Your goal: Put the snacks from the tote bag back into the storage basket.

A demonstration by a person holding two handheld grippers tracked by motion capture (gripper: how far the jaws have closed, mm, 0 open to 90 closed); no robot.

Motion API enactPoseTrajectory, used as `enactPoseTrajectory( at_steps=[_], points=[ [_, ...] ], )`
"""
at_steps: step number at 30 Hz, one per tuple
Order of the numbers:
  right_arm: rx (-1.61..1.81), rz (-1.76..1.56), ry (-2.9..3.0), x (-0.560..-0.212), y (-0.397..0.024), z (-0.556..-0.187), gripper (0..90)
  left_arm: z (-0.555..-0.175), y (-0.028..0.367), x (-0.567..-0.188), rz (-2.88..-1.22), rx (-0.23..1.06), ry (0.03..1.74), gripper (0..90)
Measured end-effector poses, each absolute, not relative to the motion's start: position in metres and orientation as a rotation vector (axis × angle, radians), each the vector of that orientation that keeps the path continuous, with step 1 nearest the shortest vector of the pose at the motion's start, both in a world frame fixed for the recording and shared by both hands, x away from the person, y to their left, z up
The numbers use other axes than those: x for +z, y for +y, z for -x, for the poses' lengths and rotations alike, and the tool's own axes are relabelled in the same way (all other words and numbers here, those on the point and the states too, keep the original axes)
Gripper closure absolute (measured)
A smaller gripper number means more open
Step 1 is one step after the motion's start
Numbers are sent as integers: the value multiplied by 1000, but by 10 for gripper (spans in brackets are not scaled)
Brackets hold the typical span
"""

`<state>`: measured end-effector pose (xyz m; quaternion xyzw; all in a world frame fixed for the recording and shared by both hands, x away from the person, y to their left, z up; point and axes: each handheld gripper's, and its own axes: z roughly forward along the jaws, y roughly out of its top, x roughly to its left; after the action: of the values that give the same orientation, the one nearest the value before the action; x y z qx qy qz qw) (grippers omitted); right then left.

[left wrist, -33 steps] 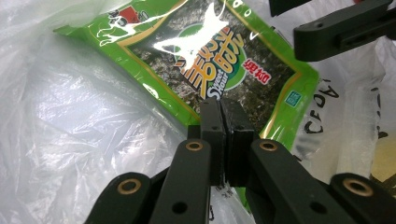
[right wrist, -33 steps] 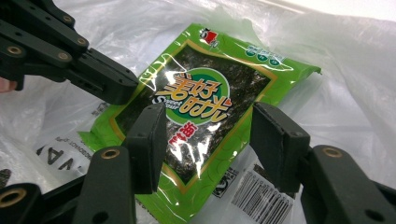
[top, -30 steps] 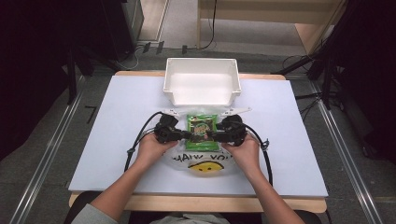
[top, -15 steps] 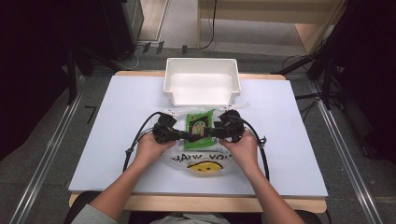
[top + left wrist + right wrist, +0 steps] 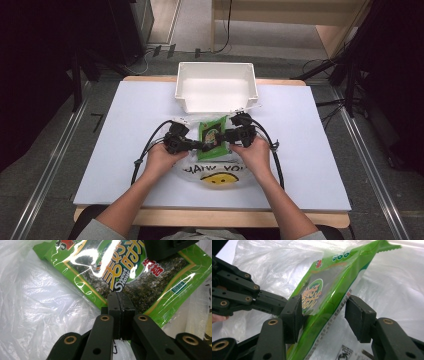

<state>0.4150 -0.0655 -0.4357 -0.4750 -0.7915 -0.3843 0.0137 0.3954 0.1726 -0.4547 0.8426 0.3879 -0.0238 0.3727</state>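
A green seaweed snack packet (image 5: 212, 132) lies tilted over a clear plastic bag (image 5: 220, 172) printed with a yellow smiley. My left gripper (image 5: 204, 146) comes in from the left, shut on the packet's near corner (image 5: 117, 296). My right gripper (image 5: 223, 136) reaches in from the right and straddles the packet (image 5: 329, 290). In the right gripper view its jaws (image 5: 323, 312) stand open. The left pad rests against the packet's printed face, and a small gap shows at the right pad. The packet's far end is lifted off the bag (image 5: 269, 265).
A white plastic bin (image 5: 217, 92) stands empty at the back of the white table top (image 5: 310, 150), just beyond the grippers. Black cables (image 5: 145, 150) loop from each gripper toward the person's forearms. The table's wooden front edge (image 5: 210, 217) runs below.
The right gripper has slid a little left and toward the bin along the packet. The packet has tipped slightly. The left gripper has stayed put.
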Motion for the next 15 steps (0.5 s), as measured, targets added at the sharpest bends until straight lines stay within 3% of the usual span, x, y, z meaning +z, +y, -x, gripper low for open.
enactPoseTrajectory(
  at_steps=[15],
  points=[
    [-1192, 1409, -2430, -444, -60, -422, 531, -395, 170, -457, -2154, -56, 975, 900]
  ],
)
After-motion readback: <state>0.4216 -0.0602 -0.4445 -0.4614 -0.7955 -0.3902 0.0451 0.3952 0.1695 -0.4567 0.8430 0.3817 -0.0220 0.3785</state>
